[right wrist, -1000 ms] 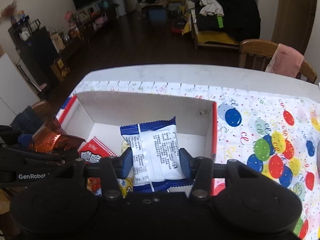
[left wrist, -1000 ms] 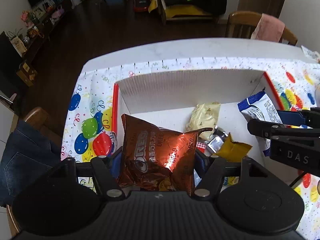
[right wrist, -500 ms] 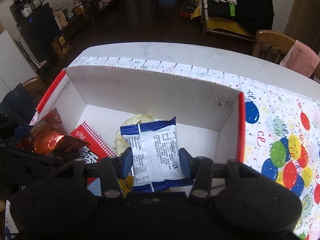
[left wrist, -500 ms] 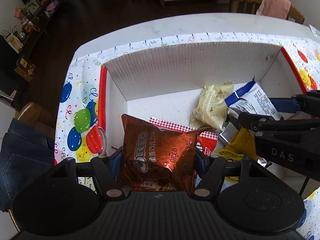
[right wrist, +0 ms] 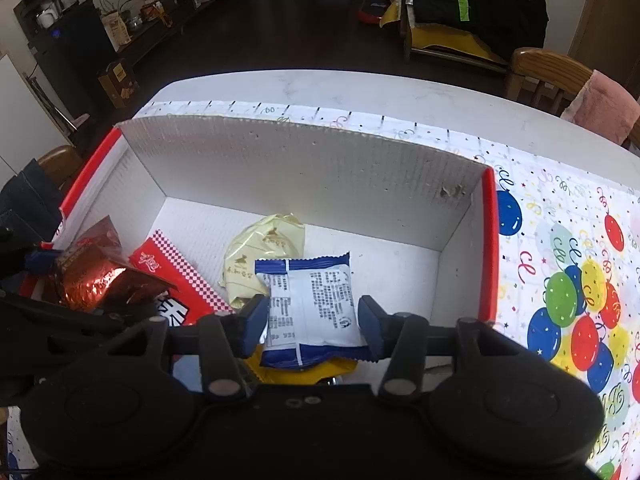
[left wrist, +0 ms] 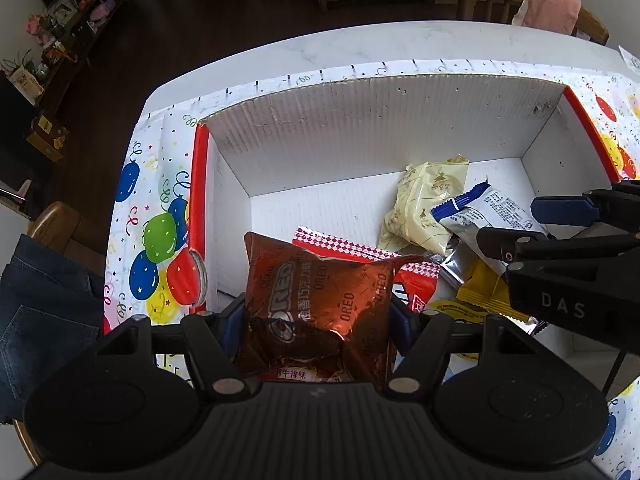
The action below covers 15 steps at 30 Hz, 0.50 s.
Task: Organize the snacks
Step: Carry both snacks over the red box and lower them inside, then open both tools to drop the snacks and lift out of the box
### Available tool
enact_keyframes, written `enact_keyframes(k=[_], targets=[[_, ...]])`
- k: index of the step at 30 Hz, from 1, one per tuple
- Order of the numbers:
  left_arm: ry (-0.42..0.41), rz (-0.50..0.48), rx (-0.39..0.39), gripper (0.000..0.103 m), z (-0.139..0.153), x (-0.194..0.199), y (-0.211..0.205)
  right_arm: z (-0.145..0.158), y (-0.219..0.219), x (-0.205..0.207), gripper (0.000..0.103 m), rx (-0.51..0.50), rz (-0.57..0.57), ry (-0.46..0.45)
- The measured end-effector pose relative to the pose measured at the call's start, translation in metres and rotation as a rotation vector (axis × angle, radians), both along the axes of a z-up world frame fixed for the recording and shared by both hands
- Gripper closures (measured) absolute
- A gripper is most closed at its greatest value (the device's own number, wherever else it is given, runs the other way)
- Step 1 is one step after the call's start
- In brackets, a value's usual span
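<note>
- My left gripper [left wrist: 316,320] is clamped on the brown Oreo bag [left wrist: 316,304], pads pressed into both sides. Bag's upright, over the near-left corner of the box [left wrist: 360,120].
- Right gripper [right wrist: 312,324] has the blue-and-white packet [right wrist: 310,304] pinched btw its fingers, held above the box floor, right of center.
- Stuff already in the box: cream packet [left wrist: 428,208] just behind the blue one, red checkered packet [right wrist: 176,276] btw the two grippers, yellow pack [left wrist: 480,292] and a silver wrapper [left wrist: 456,268] under the right gripper.
- Those loose packs crowd the near half; the far-left floor looks bare.
- Box sits on a balloon-print tablecloth [right wrist: 560,280] on a white table [right wrist: 360,92]. Wooden chair [right wrist: 548,72] w/ a pink cloth [right wrist: 604,108] behind it.
</note>
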<state>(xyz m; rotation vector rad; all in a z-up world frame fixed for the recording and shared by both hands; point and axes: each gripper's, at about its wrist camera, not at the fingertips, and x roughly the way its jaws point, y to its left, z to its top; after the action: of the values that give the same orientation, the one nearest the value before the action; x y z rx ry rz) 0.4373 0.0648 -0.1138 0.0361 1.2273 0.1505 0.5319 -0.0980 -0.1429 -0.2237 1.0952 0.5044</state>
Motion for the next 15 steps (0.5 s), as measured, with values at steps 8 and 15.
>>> enact_keyframes(k=[8,15], targets=[[-0.058,0.014,-0.024,0.031,0.015,-0.016,0.005,0.018,-0.009,-0.012,0.038,0.048,-0.011,-0.019],[-0.132,0.016,-0.049,0.031,0.038,-0.037,0.008,0.042,-0.021,-0.032,0.033,0.093,-0.014,-0.045]])
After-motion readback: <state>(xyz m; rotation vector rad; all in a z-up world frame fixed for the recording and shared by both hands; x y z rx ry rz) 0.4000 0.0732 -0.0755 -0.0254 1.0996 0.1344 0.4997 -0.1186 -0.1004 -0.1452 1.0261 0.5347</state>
